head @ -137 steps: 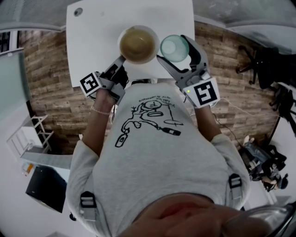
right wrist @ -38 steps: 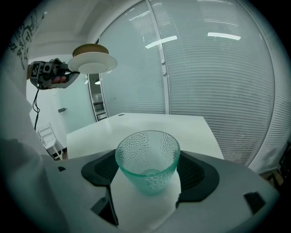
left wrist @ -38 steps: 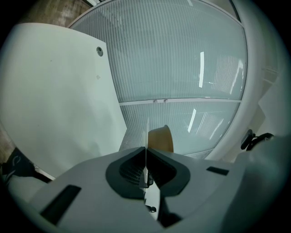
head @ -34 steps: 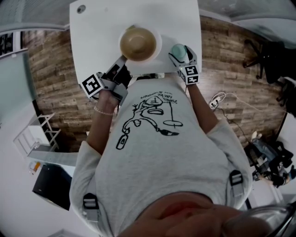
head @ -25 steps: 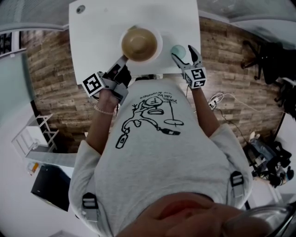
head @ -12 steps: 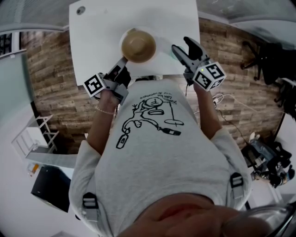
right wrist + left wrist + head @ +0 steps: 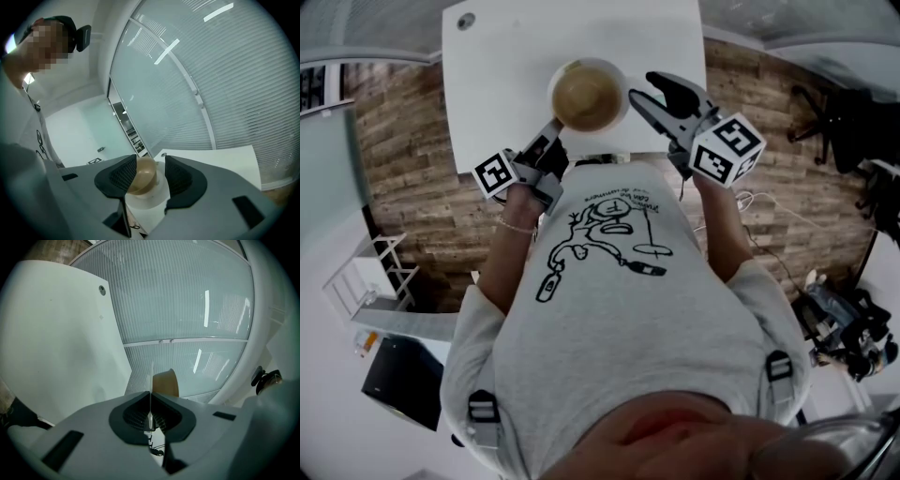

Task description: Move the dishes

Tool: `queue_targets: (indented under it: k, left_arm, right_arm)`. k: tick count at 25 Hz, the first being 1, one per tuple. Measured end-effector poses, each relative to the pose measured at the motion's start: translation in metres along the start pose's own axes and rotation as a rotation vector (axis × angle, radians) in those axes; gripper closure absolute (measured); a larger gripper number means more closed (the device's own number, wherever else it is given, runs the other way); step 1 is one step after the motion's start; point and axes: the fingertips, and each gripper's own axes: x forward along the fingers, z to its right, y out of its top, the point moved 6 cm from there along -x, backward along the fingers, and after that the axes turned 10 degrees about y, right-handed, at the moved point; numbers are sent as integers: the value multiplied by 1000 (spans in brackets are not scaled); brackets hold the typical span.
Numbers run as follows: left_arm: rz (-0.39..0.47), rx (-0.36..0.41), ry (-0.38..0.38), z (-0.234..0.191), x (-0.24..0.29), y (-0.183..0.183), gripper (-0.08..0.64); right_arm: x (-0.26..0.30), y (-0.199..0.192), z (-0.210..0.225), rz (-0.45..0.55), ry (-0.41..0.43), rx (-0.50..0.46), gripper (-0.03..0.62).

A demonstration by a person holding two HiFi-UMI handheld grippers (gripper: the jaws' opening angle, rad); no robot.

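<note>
While the left gripper (image 7: 553, 131) is pinching the likely brittle plate (image 7: 617, 73) by its rim at the near desk (image 7: 506, 75) edge, the right gripper (image 7: 640, 86) is gaping.

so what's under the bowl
The bowl sits on a white plate, whose rim the left gripper pinches. What lies beneath the plate is covered.

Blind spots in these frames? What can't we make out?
The table under the right gripper: head view, the gripper covers it.
The bowl contents: too small in head view; left gripper view shows only a sliver past its jaws.
How far the left gripper bites onto the plate: head view, the gripper hides that rim.
The table's near edge: head view, behind the person's torso.
</note>
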Motion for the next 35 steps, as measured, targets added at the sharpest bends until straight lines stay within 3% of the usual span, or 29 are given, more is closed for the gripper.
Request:
queue_targets:
  k: [7, 24, 35]
  left_arm:
    - [0, 6, -18, 3, -14, -7, 551]
    - [-38, 78, -48, 12, -6, -18, 551]
    - [-63, 78, -29, 7, -4, -27, 551]
  right_arm:
    - [16, -4, -18, -122, -25, -54, 422]
    - [32, -31, -9, -339, -55, -18, 443]
    - [31, -44, -1, -417, -104, -12, 542]
